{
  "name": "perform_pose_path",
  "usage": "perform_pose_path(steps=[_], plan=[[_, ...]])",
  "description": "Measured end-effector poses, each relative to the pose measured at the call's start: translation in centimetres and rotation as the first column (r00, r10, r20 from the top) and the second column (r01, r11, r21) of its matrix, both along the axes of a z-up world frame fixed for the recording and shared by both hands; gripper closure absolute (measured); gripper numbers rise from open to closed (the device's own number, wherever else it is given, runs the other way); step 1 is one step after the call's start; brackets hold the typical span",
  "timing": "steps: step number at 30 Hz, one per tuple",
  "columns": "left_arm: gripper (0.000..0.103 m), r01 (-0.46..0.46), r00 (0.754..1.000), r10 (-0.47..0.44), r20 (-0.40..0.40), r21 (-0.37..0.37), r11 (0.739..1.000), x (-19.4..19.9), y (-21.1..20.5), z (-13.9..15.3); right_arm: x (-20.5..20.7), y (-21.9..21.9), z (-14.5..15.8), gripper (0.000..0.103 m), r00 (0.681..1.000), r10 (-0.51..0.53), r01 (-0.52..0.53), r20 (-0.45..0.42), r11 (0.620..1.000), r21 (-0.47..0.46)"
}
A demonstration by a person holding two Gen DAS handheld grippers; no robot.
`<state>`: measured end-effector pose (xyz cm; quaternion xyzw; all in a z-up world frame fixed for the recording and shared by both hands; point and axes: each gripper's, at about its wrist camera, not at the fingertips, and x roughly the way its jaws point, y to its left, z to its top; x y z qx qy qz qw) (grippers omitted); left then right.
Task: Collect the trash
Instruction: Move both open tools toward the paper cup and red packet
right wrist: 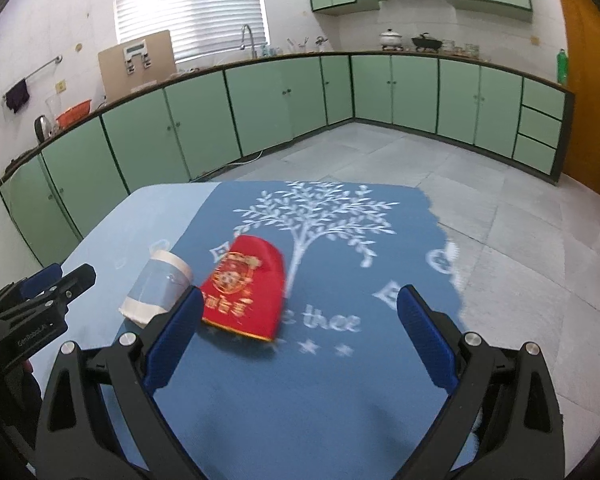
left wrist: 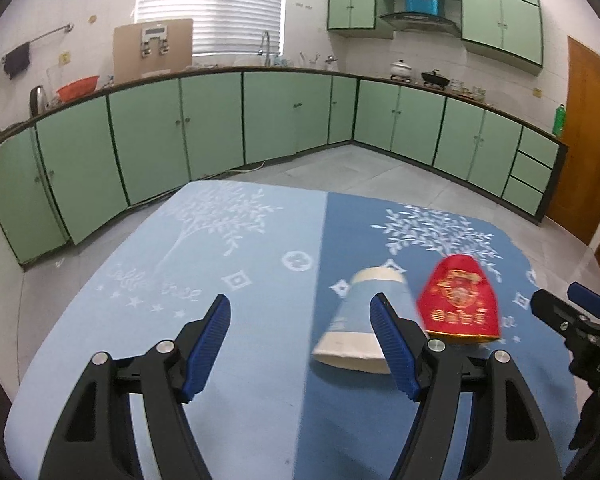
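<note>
Two crushed paper cups lie on their sides on the table (left wrist: 112, 320), which is covered by a cloth split into a pale blue half and a darker blue half printed with white trees. Both cups rest on the darker half, roughly midway between its near and far edges and close to the seam where the two colours meet. The blue-and-white cup (left wrist: 356, 320) lies nearest that seam, its flattened mouth turned toward the near edge, and the red cup (left wrist: 458, 300) with gold print lies just beside it on the side away from the seam; whether the two touch cannot be told from the blur. Tipped over and squashed, they read as the trash to be gathered, and no bin shows in either view. The left gripper (left wrist: 300, 346) hangs above the seam, tilted downward, its blue-padded jaws standing wide apart with nothing between them; the blue-and-white cup shows just past its right-hand finger. The right gripper (right wrist: 300, 338) is angled down in the same way over the darker half, jaws likewise spread and empty, the red cup just beyond its left-hand finger. Each gripper shows at the edge of the other's view, so the pair sit side by side, probably lining up one cup apiece.
</note>
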<state>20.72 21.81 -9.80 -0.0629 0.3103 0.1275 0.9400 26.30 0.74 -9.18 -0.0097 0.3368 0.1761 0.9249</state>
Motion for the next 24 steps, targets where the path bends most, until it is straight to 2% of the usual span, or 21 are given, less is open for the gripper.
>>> perform_pose_path(steps=[8, 18, 20, 21, 24], plan=[[0.032, -0.006, 1.0, 0.006, -0.025, -0.009, 1.0, 1.0, 1.5, -1.4, 2.2, 3.7, -1.4, 0.009, 0.999, 0.016, -0.016, -0.034, 1.0, -0.025], [0.032, 0.002, 0.999, -0.004, -0.05, -0.028, 1.0, 2.0, 1.8, -2.4, 3.9, 4.2, -3.8, 0.009, 0.992, 0.035, -0.04, -0.124, 0.999, -0.034], [0.032, 0.004, 0.999, -0.006, -0.053, -0.028, 1.0, 2.1, 1.7, -2.5, 4.0, 4.3, -3.9, 0.015, 0.989, 0.053, -0.057, -0.139, 0.998, -0.026], [0.032, 0.005, 0.999, -0.006, -0.054, -0.029, 1.0, 2.1, 1.7, -2.5, 4.0, 4.3, -4.1, 0.024, 0.987, 0.063, -0.067, -0.147, 0.998, -0.02], [0.032, 0.007, 0.998, -0.009, -0.056, -0.033, 0.999, 2.2, 1.6, -2.6, 4.1, 4.4, -4.3, 0.035, 0.98, 0.102, -0.101, -0.173, 0.995, 0.015]])
